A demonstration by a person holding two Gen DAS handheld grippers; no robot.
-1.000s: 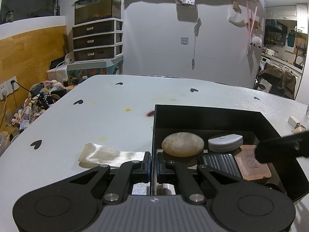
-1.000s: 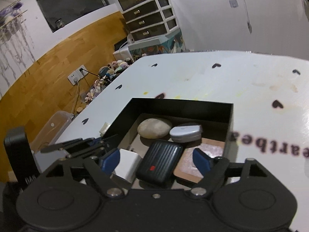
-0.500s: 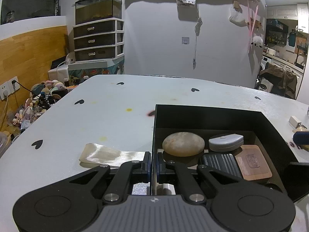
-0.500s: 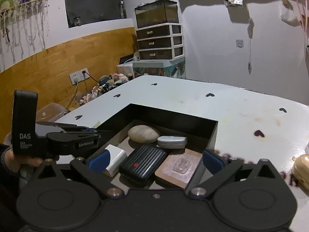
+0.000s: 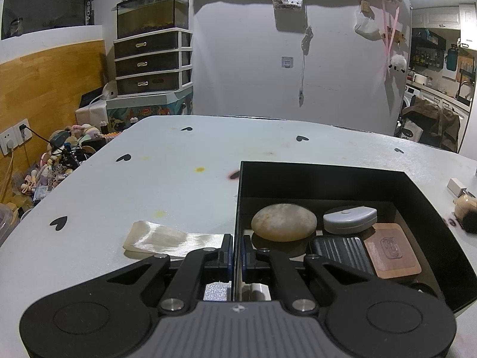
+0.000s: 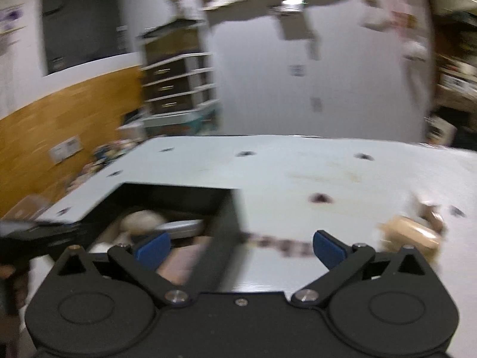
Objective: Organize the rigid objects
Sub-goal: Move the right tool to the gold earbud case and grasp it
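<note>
We find four items already in the box [image 5: 429,208]. Left gripper [image 5: 236,250] pinches its wall; right gripper [image 6: 238,246], fully spread, empty. Tan object [image 6: 410,235] remains on tabletop [image 5: 179,179] at two o'clock.

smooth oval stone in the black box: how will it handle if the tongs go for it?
The stone looks domed and polished, so flat pads would probably slip off its curved sides. It is likely dense and heavy for its size. Its broad underside suggests it would rock rather than roll, though the grey case close beside it leaves little room for a finger.
</note>
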